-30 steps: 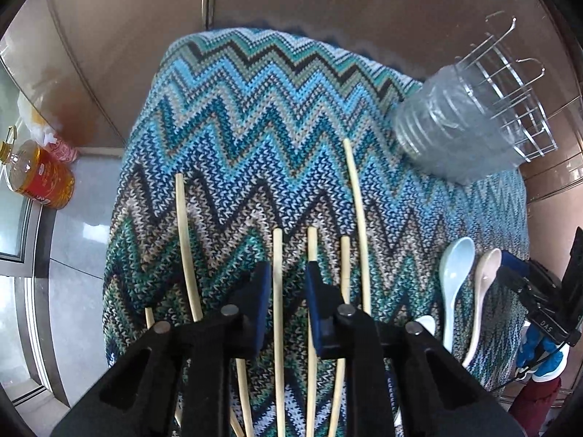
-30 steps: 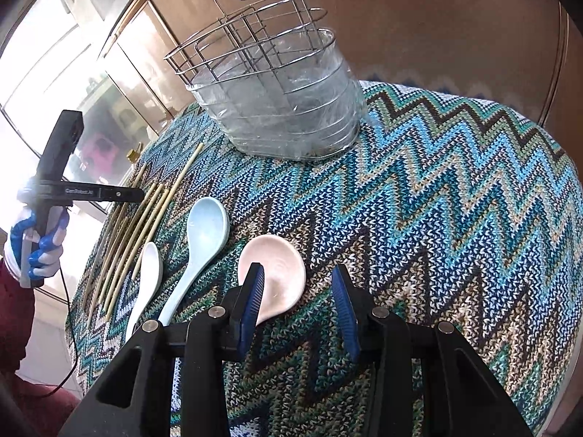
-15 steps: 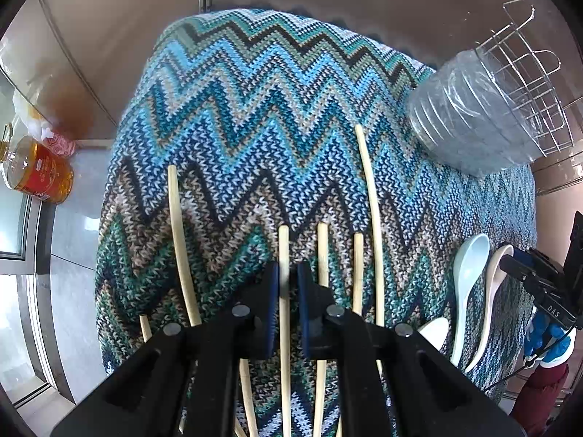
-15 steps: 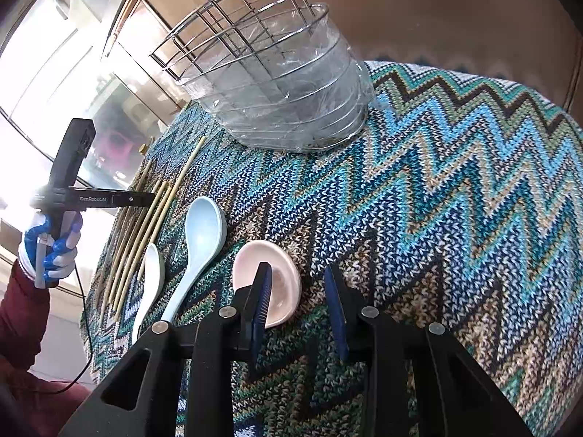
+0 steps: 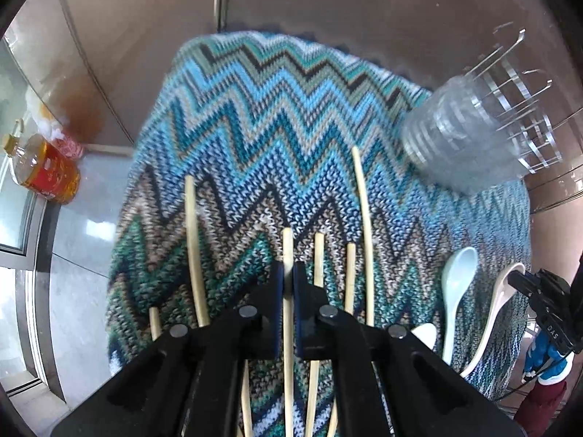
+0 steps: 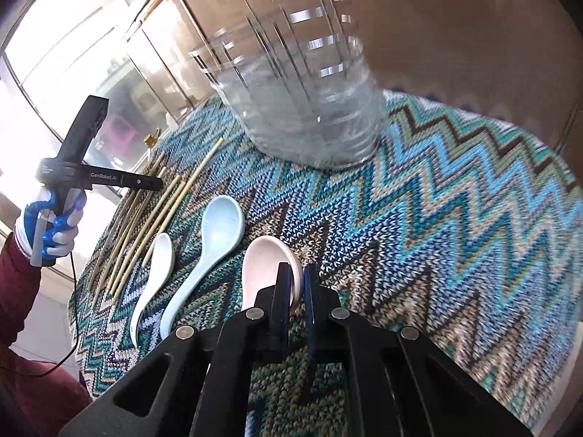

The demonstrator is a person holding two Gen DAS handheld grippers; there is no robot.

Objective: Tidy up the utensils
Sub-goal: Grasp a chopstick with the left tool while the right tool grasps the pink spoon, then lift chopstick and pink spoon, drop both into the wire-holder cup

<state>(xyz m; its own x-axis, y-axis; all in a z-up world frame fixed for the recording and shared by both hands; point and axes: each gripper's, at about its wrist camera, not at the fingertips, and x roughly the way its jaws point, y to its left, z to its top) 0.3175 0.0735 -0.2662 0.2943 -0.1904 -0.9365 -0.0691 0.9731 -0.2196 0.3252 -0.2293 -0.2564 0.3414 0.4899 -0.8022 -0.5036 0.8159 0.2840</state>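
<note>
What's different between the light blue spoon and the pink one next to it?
The light blue spoon lies free on the zigzag cloth; the pink spoon is pinched at its rim by the right gripper. Colour differs: pale blue against pale pink. The blue spoon's whole handle shows; the pink one's is hidden behind the gripper. Both are glossy soup spoons, bowls towards the wire basket.
</note>
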